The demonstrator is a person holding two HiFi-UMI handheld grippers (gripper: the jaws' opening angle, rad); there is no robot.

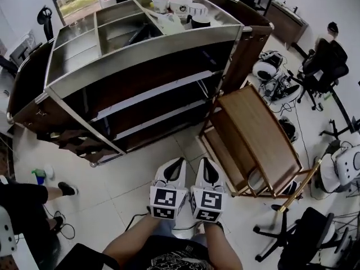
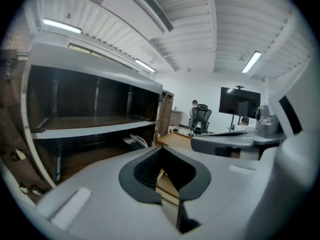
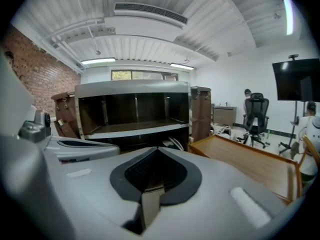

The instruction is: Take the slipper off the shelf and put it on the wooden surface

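Wooden table (image 1: pixel 254 129) beside dark shelf (image 1: pixel 140 49), tiled floor (image 1: pixel 126 193); left hand-held gripper (image 1: pixel 175 163), right hand-held gripper (image 1: pixel 207 163) closed, empty.

A white tiled floor (image 1: pixel 140 179) surrounds the dark shelf (image 1: pixel 140 55). Right of the shelf stand black office chairs (image 1: pixel 323 66) and a black screen (image 3: pixel 295 79). Left of it is a brick wall (image 3: pixel 35 69), and behind it a window (image 3: pixel 142 75). Above it, strip lights (image 3: pixel 97 61) glow on a white ribbed ceiling (image 3: pixel 150 39).
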